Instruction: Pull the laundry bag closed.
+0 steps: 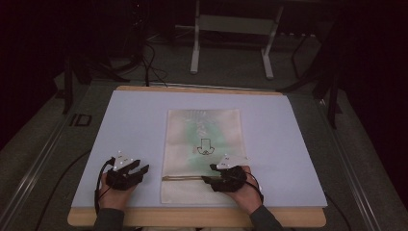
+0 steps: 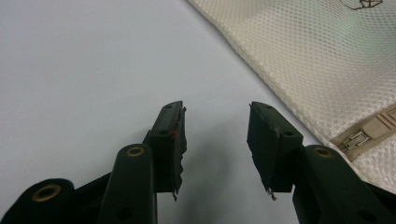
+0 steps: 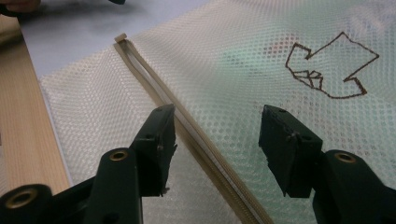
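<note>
1. From the high view I see a cream mesh bag (image 1: 202, 154) lying flat at the middle of the pale blue mat (image 1: 139, 120). Its zipper (image 1: 185, 178) runs across near the end closest to me. My left gripper (image 1: 126, 174) rests on bare mat just beside the bag's left edge, and my right gripper (image 1: 223, 178) sits over the zipper's right part.

2. In the left gripper view my jaws stand apart with nothing between them. The zipper's end (image 2: 369, 133) lies off to the right.

3. In the right gripper view my jaws are spread wide and empty, straddling the zipper line (image 3: 187, 123). I judge the step in hand is opening the bag: I would find the slider first, since I cannot tell where it sits, pinch only its tab, and pin the mesh with the other claw.
</note>
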A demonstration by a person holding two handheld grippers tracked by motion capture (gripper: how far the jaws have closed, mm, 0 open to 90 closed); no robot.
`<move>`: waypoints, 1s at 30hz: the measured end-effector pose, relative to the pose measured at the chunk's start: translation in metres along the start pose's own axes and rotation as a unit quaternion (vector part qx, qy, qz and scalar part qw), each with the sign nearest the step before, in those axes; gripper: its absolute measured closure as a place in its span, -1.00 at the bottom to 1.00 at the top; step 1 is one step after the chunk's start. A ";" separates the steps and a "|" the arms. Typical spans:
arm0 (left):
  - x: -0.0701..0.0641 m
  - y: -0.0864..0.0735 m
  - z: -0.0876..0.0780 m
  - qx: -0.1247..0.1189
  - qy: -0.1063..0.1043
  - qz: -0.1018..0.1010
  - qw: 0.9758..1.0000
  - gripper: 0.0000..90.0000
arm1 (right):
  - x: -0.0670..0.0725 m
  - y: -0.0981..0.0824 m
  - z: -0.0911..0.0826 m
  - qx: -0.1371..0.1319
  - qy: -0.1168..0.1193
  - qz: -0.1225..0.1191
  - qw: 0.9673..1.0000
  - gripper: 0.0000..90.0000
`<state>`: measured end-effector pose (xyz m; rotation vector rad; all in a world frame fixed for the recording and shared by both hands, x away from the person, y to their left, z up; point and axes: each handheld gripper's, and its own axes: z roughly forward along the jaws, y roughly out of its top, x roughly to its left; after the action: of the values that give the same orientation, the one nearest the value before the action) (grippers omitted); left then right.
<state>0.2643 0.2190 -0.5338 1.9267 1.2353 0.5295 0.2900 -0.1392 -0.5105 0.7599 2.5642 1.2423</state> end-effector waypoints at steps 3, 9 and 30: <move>0.000 0.000 0.000 0.000 0.000 0.000 1.000 0.21 | -0.001 -0.001 0.001 0.001 0.001 0.000 1.000 0.02; 0.000 0.000 0.000 0.000 -0.001 0.001 1.000 0.21 | 0.000 0.000 0.001 0.001 0.002 -0.001 1.000 0.03; 0.000 0.003 0.000 0.005 -0.038 0.028 0.999 0.19 | 0.003 0.001 0.008 0.009 0.014 -0.012 1.000 0.06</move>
<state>0.2657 0.2189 -0.5315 1.9756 1.1399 0.4746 0.2908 -0.1309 -0.5147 0.7178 2.6024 1.2309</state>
